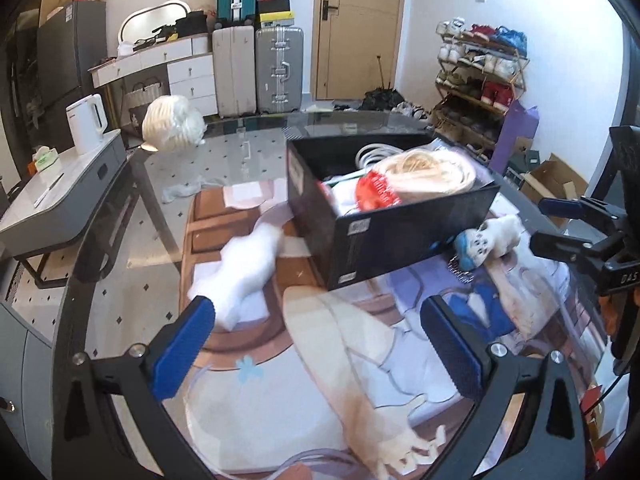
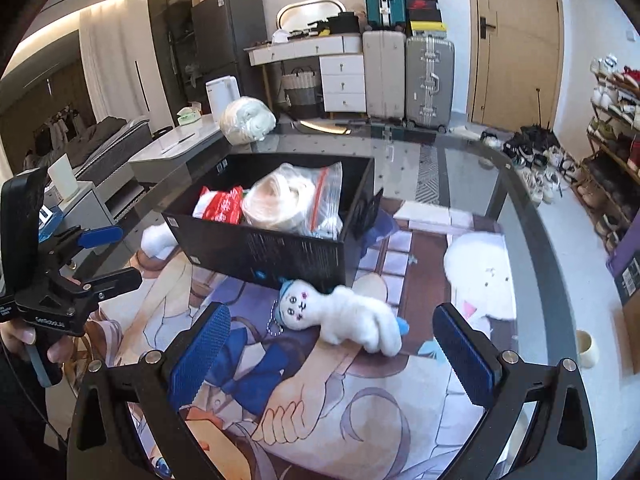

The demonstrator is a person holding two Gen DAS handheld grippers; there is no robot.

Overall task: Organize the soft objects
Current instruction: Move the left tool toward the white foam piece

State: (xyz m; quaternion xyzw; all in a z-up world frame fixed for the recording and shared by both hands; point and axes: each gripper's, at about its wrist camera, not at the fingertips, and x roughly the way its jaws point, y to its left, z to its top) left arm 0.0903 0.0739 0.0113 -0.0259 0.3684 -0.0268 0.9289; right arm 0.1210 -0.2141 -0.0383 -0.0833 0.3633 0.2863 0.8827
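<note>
A black box (image 1: 404, 236) (image 2: 280, 248) stands on the glass table, holding a red pouch (image 1: 376, 192) (image 2: 222, 204) and a bagged coil of pale cord (image 1: 432, 172) (image 2: 288, 200). A white plush doll with a blue cap (image 2: 340, 316) (image 1: 488, 240) lies in front of the box, just beyond my open, empty right gripper (image 2: 336, 348). A white soft item (image 1: 248, 272) (image 2: 156, 240) lies left of the box, near the left finger of my open, empty left gripper (image 1: 320, 344). A white cushion (image 2: 484, 276) lies at the right.
A white yarn bundle (image 1: 172, 122) (image 2: 246, 120) sits at the table's far edge. The printed mat (image 2: 320, 400) lies under the glass. A grey side table with a kettle (image 1: 90, 120) stands left; a shoe rack (image 1: 476, 76) and suitcases (image 1: 276, 68) stand beyond.
</note>
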